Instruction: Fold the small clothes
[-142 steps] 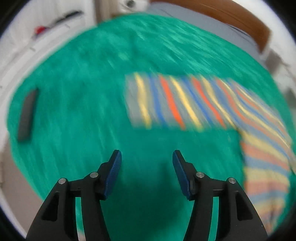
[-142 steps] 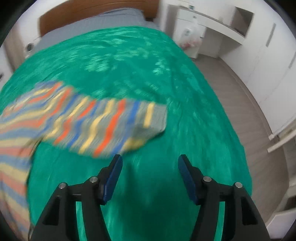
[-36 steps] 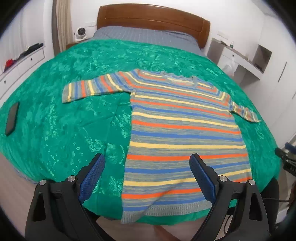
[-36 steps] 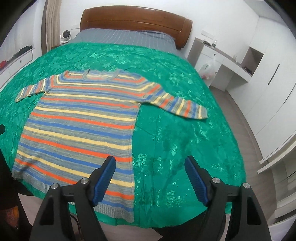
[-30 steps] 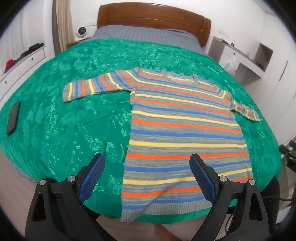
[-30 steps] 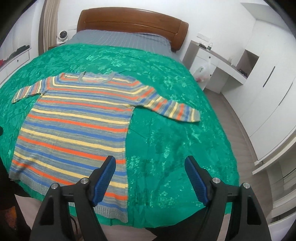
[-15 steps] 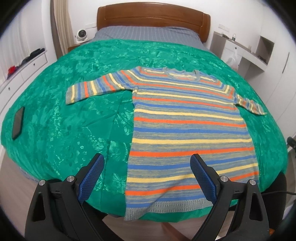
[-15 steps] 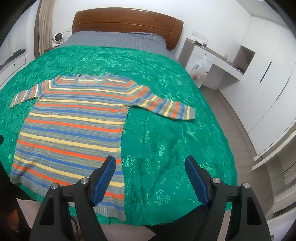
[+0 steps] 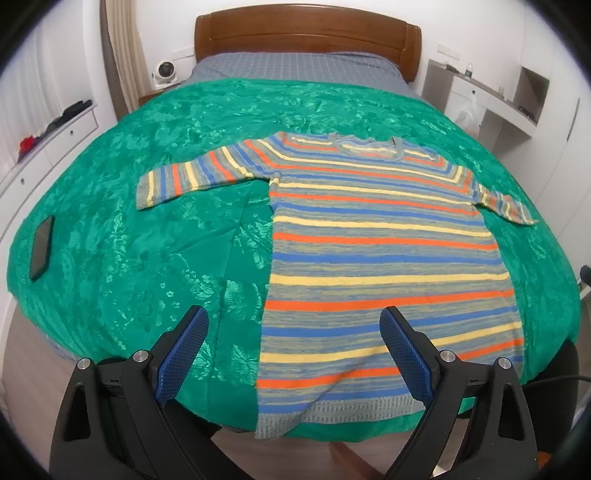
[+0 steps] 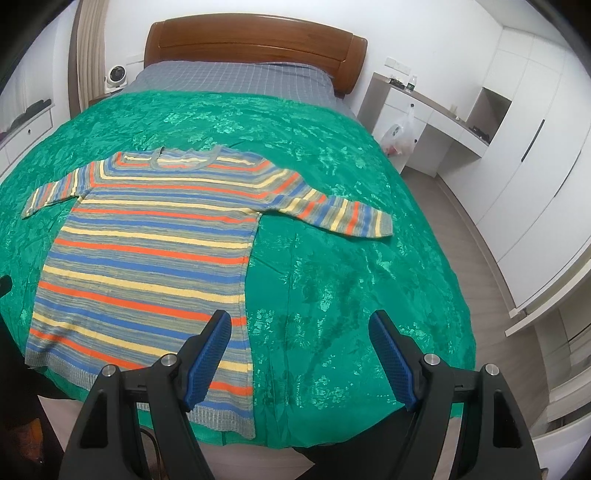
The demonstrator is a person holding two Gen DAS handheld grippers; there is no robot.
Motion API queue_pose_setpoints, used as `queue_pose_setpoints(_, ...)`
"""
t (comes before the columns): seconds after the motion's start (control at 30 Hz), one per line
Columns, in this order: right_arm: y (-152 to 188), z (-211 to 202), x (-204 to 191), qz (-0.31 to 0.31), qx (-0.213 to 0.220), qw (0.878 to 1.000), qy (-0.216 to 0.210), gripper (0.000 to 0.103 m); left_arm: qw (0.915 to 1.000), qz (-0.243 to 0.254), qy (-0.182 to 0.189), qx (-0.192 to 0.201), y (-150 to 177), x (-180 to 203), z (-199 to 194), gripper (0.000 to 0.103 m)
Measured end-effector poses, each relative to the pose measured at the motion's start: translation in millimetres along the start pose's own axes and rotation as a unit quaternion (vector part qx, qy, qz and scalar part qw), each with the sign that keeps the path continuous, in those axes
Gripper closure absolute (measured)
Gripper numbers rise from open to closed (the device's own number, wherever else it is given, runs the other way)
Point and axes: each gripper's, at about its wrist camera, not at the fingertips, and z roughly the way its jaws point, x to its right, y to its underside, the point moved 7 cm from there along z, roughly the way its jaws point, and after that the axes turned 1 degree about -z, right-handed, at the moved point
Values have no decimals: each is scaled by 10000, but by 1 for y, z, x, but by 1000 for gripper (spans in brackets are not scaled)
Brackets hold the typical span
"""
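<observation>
A striped sweater in grey, blue, orange and yellow lies flat, face up, on a green bedspread, both sleeves spread out sideways and the hem at the near bed edge. It also shows in the right wrist view. My left gripper is open and empty, held back above the hem's left part. My right gripper is open and empty, above the bedspread just right of the hem.
A dark phone lies on the bedspread's left edge. A wooden headboard is at the far end. A white desk with a plastic bag and white wardrobes stand right of the bed.
Both grippers have pulled back from close over the sleeves to the foot of the bed, so the whole sweater shows. In the last second the views shift only slightly.
</observation>
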Motion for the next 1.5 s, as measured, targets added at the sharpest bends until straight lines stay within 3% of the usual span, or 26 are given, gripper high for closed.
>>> queue_pose_setpoints(1.5, -1, 3, 6, 143, -89, 9998, 62, 27, 9997, 165, -192, 6, 3, -6, -3, 8)
